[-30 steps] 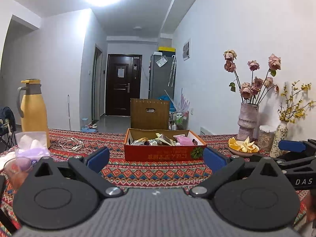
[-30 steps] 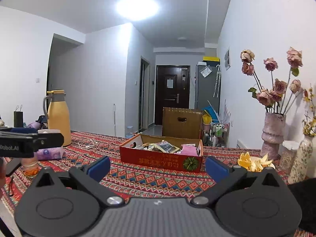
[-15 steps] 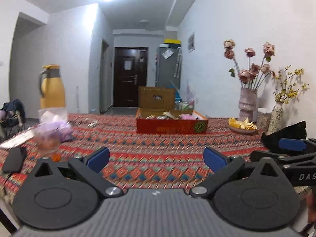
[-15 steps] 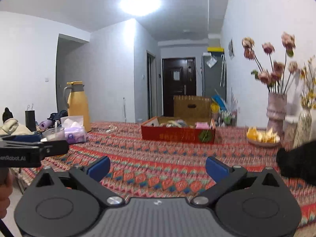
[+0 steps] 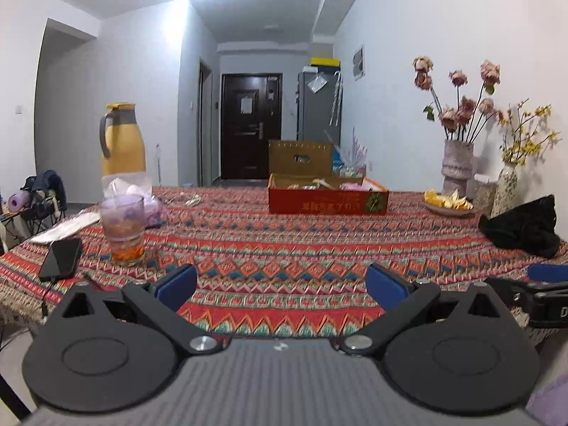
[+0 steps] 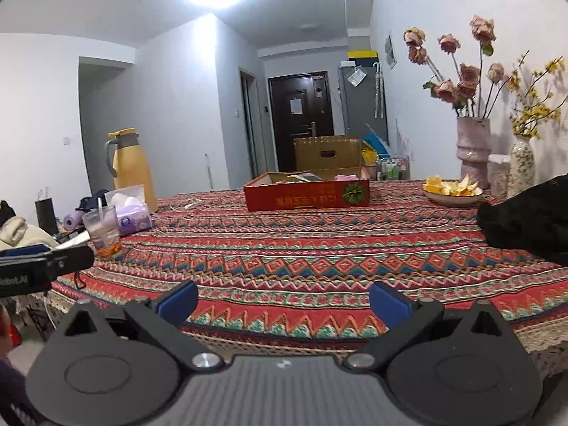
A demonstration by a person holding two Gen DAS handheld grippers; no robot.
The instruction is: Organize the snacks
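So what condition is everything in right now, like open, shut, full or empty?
Left gripper: open, holding nothing.
Right gripper: open, holding nothing.
Red snack box: open-topped, packets inside.
Glass: upright, a little orange at the bottom.
Yellow thermos: upright, lid on.
Tissue box: open, a tissue sticking out.
Phone: lying flat, screen dark.
Plate: holds orange peels.
Dark door: shut.

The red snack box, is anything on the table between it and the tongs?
Nothing visible is. From both tongs, left and right, only bare patterned tablecloth stretches to the red snack box. The glass cup and black cloth sit off to the sides.
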